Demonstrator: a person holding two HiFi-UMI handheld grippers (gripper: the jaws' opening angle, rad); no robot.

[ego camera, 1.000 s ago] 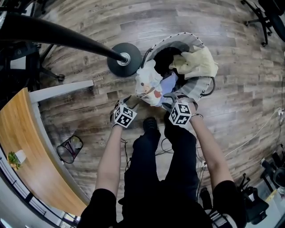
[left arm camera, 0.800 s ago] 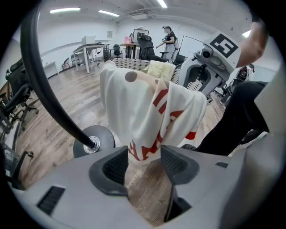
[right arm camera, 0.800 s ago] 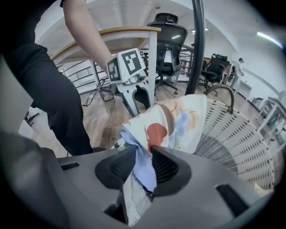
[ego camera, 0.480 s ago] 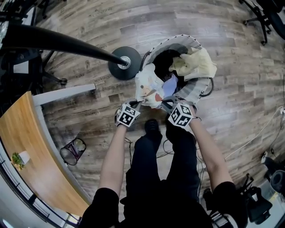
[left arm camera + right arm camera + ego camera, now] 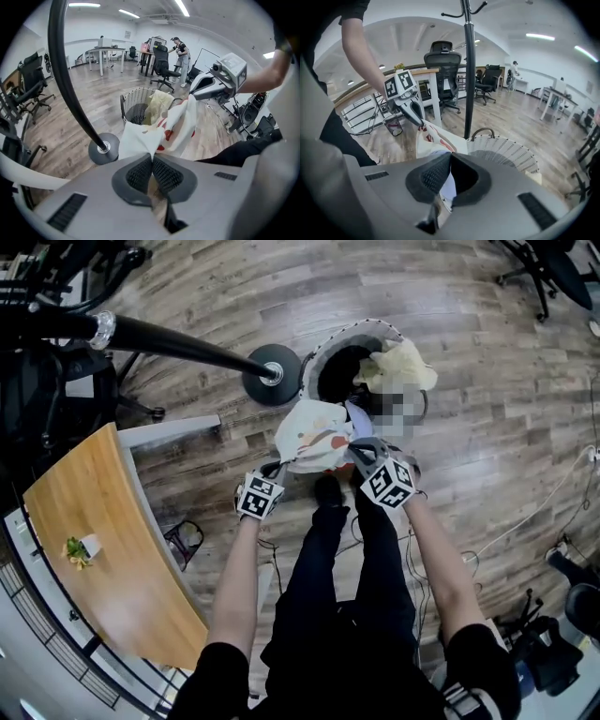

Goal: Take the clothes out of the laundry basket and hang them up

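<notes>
A white garment with red print (image 5: 314, 435) hangs stretched between my two grippers, lifted above the floor in front of the round wire laundry basket (image 5: 323, 351). My left gripper (image 5: 277, 468) is shut on one edge of the white garment (image 5: 140, 140). My right gripper (image 5: 356, 452) is shut on the opposite edge of the garment (image 5: 440, 140), seen as white and pale blue cloth between its pads. A pale yellow garment (image 5: 396, 366) lies over the basket's far rim. The black coat stand pole (image 5: 178, 341) rises from its round base (image 5: 272, 377) just left of the basket.
A wooden desk (image 5: 103, 549) runs along the left, with a small wire bin (image 5: 186, 540) beside it. Cables (image 5: 525, 521) lie on the wood floor at right. Office chairs (image 5: 164, 65) and a person stand far off in the room.
Both grippers closed on the white garment and lifted it up out of the basket toward me. The head view shifted, so the basket and stand sit farther up the frame.
</notes>
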